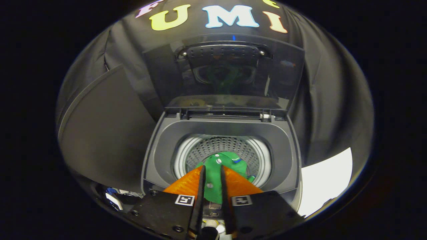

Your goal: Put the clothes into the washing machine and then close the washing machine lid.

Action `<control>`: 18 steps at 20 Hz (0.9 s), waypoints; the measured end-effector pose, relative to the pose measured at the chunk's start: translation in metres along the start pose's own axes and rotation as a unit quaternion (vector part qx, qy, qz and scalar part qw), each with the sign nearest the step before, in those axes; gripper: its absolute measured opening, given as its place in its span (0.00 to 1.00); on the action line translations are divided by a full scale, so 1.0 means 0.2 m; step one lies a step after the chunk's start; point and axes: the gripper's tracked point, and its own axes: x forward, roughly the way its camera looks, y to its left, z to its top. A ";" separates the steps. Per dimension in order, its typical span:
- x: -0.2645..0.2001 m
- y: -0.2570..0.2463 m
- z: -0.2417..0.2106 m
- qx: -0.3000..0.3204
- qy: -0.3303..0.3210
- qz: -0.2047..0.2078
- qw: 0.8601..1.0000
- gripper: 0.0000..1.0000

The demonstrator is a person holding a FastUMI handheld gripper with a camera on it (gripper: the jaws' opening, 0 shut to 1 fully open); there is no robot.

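So the green garment (213,181) is being pinched between the two fingers of the gripper (212,171), which are clenched on it from either side, and it is being held right over the mouth of the washing machine (287,140). Part of the cloth is already hanging down toward the perforated drum (200,150), just ahead of the fingertips at about 12 o'clock from them.

Handling-wise, it's being judged as soft, light and floppy, with buttons or snaps along the strip that's being held, so nothing fragile here, but loose ends are likely to drape and snag. Hold is probably best taken on a bunched fold, not a single edge, so less is left trailing.

Room is looking decent: the drum opening is wide, with the grey rim ringing it. The lid (230,71) is being kept upright at 12 o'clock beyond the drum, well apart from the fingers, so the drop looks unobstructed. Watch the rim at 3 and 9 o'clock for cloth getting caught.
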 end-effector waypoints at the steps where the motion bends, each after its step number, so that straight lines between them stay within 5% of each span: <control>1: 0.00 0.00 0.01 -0.002 -0.008 -0.001 1.000 0.44; 6: -0.03 0.00 0.03 -0.013 -0.025 -0.016 0.999 0.97; 18: -0.23 0.01 0.46 0.005 -0.134 -0.019 0.991 0.97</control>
